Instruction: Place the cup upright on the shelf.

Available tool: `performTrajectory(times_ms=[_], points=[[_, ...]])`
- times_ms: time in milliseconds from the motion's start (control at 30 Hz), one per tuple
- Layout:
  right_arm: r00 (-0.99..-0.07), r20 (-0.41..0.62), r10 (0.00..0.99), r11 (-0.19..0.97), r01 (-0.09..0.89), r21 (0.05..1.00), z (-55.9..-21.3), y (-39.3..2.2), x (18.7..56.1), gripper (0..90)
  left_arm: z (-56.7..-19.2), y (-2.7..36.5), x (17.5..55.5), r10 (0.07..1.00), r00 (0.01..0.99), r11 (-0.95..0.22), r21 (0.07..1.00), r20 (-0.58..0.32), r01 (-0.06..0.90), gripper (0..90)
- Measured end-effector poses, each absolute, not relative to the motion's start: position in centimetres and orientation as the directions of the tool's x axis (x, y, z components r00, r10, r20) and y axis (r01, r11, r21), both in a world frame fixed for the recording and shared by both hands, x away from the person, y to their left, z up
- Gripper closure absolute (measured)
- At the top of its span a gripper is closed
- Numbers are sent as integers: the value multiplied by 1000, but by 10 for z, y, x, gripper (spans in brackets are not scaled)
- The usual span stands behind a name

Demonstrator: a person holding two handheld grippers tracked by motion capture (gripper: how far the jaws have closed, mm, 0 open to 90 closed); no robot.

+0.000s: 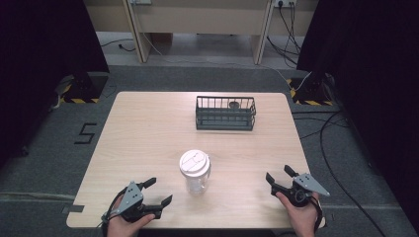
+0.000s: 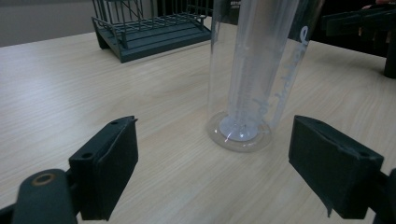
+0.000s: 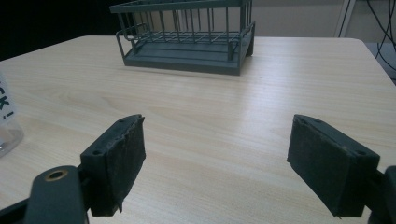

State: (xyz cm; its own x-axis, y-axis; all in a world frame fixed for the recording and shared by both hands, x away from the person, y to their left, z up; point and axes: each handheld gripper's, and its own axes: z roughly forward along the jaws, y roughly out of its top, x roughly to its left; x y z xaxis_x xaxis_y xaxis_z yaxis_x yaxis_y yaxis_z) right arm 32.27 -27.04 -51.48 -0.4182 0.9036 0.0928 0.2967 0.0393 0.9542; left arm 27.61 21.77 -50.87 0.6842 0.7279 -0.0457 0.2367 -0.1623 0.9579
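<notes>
The left tool (image 1: 152, 191) rests at the near edge of the desk (image 1: 148, 128) with its jaws wide apart and nothing between them; it points toward the cup (image 1: 195, 171). In the left gripper view the cup (image 2: 252, 70) stands just ahead, a little to the right of the middle of the gap. The right tool (image 1: 278, 176) is also open and empty, and it sits well apart from the cup on the other side.

The cup is a clear one with a white lid (image 1: 193, 163), upright, near the front middle of the desk. A dark wire basket (image 1: 226, 113) stands farther back, with a small dark thing inside that I cannot identify.

The step in hand seems to be the approach to the cup with the left tool. To do it well, I would first turn the tool slightly so the cup is centred between the jaws, then slide forward low and level. Close on the lower half of the wall (clear plastic probably bends and slips), gently, and keep the cup upright. The right tool should stay clear.
</notes>
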Motion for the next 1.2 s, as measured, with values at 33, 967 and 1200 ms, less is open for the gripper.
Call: performTrajectory(times_ms=[33,967,1200], points=[[-421,90,903,42,296,954,-515,-270,323,195,-509,214,278,726,686,-160,959,-48,236,150],[-429,69,900,68,297,953,-515,-268,323,198,-517,148,316,675,737,-206,954,-22,218,144],[-432,65,900,74,296,952,-515,-268,324,198,-518,137,323,677,736,-198,954,-33,224,146]])
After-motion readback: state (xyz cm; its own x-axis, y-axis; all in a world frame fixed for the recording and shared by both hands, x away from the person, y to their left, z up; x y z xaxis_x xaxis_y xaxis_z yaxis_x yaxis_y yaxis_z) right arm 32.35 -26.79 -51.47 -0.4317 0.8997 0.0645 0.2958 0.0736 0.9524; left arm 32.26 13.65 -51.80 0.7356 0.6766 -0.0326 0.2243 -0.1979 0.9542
